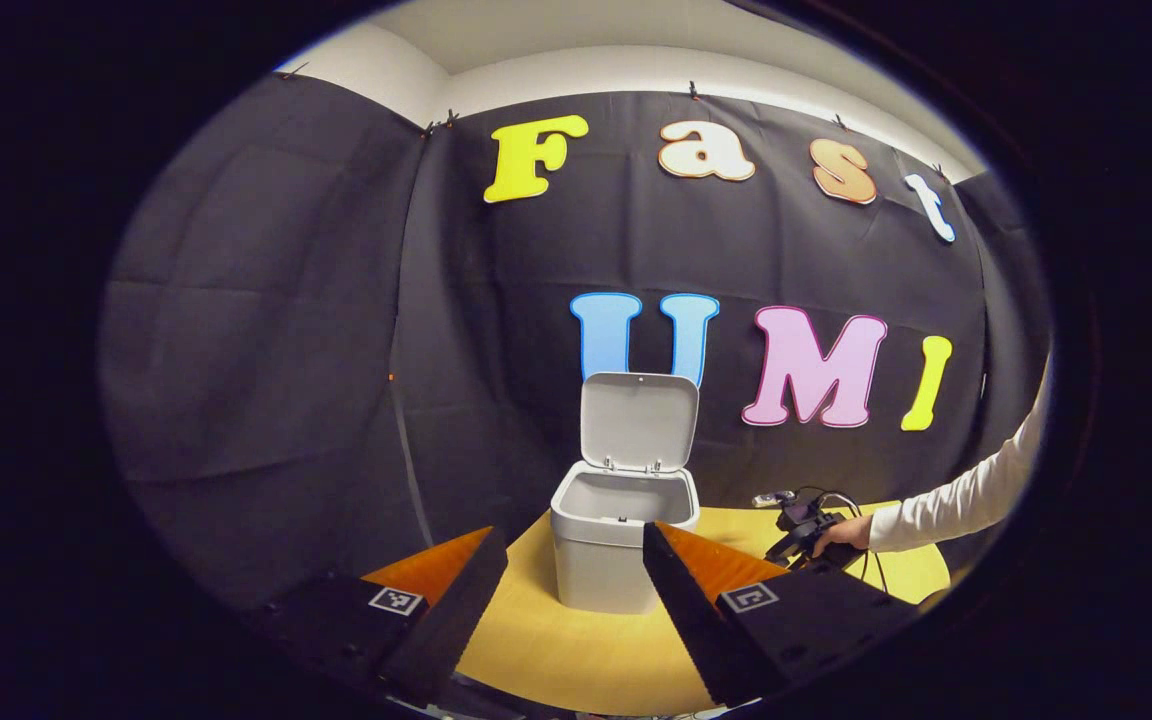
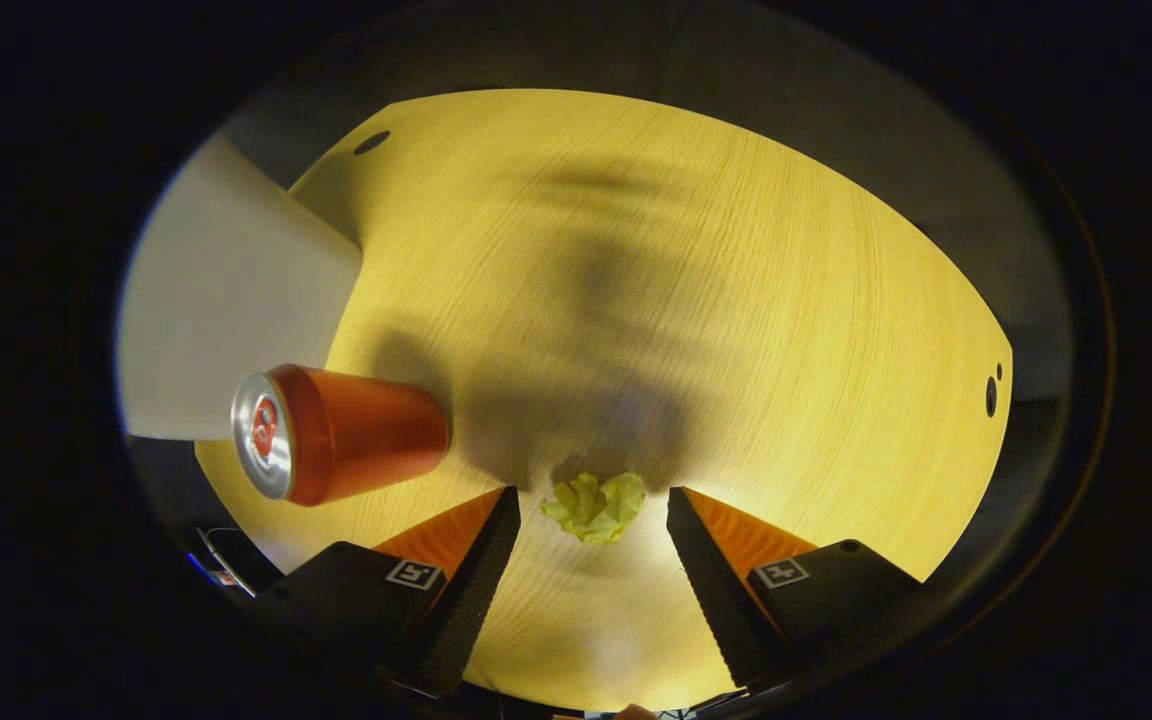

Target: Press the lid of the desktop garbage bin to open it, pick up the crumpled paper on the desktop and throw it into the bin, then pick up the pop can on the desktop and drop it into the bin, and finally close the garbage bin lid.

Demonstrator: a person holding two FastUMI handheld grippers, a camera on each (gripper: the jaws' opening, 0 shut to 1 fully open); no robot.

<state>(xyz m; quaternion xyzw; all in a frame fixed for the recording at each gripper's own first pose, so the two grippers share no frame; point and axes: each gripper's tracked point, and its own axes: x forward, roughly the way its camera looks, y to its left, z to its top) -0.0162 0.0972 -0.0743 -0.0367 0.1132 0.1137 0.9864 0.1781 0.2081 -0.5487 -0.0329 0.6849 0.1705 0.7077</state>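
The grey desktop bin (image 1: pixel 608 545) stands on the yellow wooden table (image 1: pixel 576 650) with its lid (image 1: pixel 638 420) swung up. My left gripper (image 1: pixel 576 540) is open, short of the bin, which sits framed between its fingers. Farther right, a hand in a white sleeve holds the right gripper (image 1: pixel 804 525) low over the table. In the right gripper view that gripper (image 2: pixel 593 500) points down at the table and is open, with the yellow crumpled paper (image 2: pixel 595 507) lying between its fingertips, untouched. The red pop can (image 2: pixel 336 434) stands to its left, beside the bin's pale wall (image 2: pixel 226 310).
The round table's edge (image 2: pixel 976 470) curves close on the right in the right gripper view, with small holes near the rim. Black cloth walls close the booth behind the bin. A cable trails from the right gripper.
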